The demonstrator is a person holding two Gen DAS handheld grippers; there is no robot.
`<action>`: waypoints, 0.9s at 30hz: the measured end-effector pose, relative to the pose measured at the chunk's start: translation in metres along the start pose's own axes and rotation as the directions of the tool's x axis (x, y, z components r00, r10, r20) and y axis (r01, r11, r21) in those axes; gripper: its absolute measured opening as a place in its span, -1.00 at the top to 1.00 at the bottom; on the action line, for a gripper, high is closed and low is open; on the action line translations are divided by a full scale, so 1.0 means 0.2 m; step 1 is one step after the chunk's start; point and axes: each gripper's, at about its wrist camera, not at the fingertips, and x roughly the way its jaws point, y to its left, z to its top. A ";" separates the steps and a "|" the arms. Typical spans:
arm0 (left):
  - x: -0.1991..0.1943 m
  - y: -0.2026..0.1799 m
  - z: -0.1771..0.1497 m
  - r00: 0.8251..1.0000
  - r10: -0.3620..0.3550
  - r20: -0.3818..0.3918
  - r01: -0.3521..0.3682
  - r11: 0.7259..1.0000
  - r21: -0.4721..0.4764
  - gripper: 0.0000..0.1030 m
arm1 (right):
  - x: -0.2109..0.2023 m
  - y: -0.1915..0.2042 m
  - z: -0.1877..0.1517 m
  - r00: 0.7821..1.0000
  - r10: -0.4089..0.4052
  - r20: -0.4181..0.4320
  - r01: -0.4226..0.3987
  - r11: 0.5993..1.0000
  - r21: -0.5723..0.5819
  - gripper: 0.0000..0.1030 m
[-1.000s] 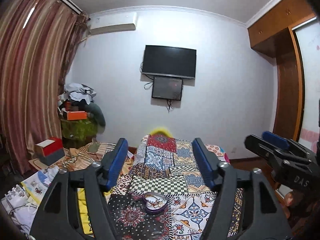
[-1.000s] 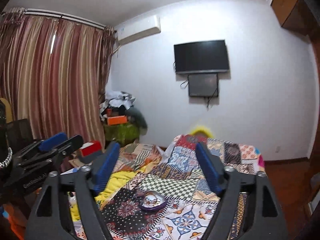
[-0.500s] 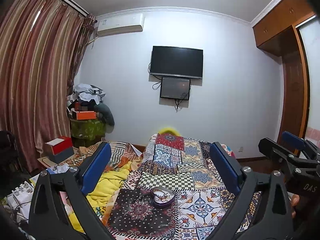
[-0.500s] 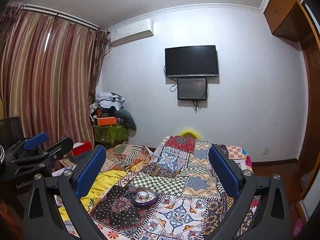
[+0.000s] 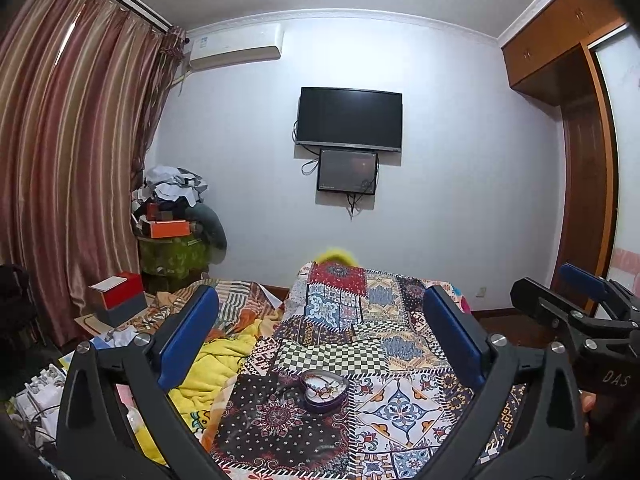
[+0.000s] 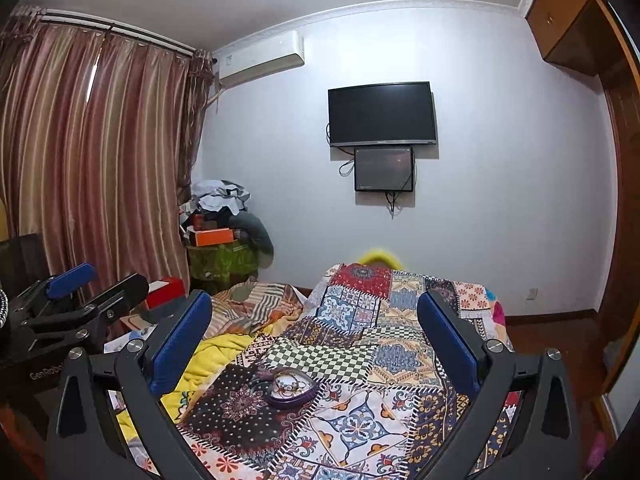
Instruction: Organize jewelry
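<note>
Both grippers had widened since a second earlier and sat further back from the bed. Left gripper (image 5: pixel 320 332) was spread wide, holding nothing; right gripper (image 6: pixel 314 330) the same. Heart-shaped jewelry box (image 5: pixel 324 390) lay open on the patchwork quilt (image 5: pixel 400 408), jewelry (image 6: pixel 289 384) inside, well apart from both grippers.

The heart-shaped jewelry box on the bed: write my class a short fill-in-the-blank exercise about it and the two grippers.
1. The heart-shaped box rests on a patchwork ____.
2. The box has no lid on, so it is ____.
3. The left gripper and the right gripper both have their jaws ____.
4. The fingers carry pads coloured ____.

Missing words: quilt; open; open; blue
</note>
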 end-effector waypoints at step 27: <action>0.08 -0.06 -0.04 0.999 0.017 -0.045 -0.016 1.000 0.027 -0.99 | 0.01 -0.08 -0.02 0.998 0.002 -0.061 0.000 0.999 0.041 -0.98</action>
